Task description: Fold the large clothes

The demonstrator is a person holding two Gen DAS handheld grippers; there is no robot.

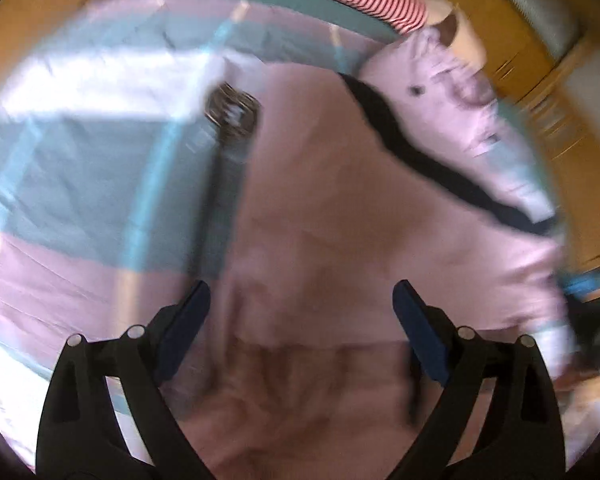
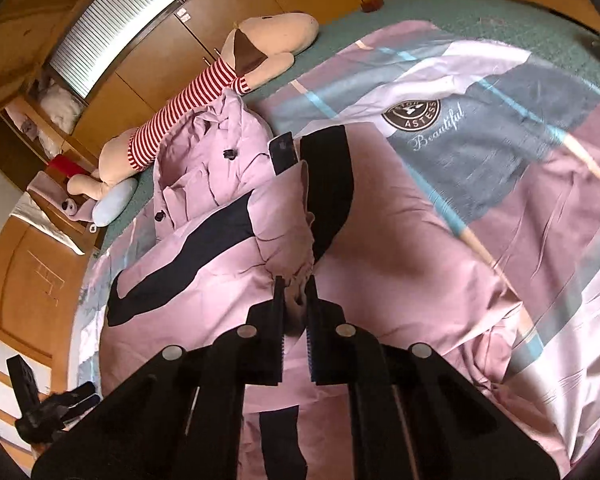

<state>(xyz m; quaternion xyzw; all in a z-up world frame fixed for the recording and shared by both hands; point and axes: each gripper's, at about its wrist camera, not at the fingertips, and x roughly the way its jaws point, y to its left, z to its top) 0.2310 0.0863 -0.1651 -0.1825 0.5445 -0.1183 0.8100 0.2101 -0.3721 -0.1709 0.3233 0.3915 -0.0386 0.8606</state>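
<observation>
Your right gripper (image 2: 295, 280) is pinched tight on a fold of the pink coat (image 2: 220, 264). Your left gripper (image 1: 302, 292) hangs wide open over it, holding nothing.

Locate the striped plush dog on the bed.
In the right wrist view the plush dog lies at upper left along the bed's far edge, against the wooden cabinets, just beyond the pink coat's collar.
</observation>
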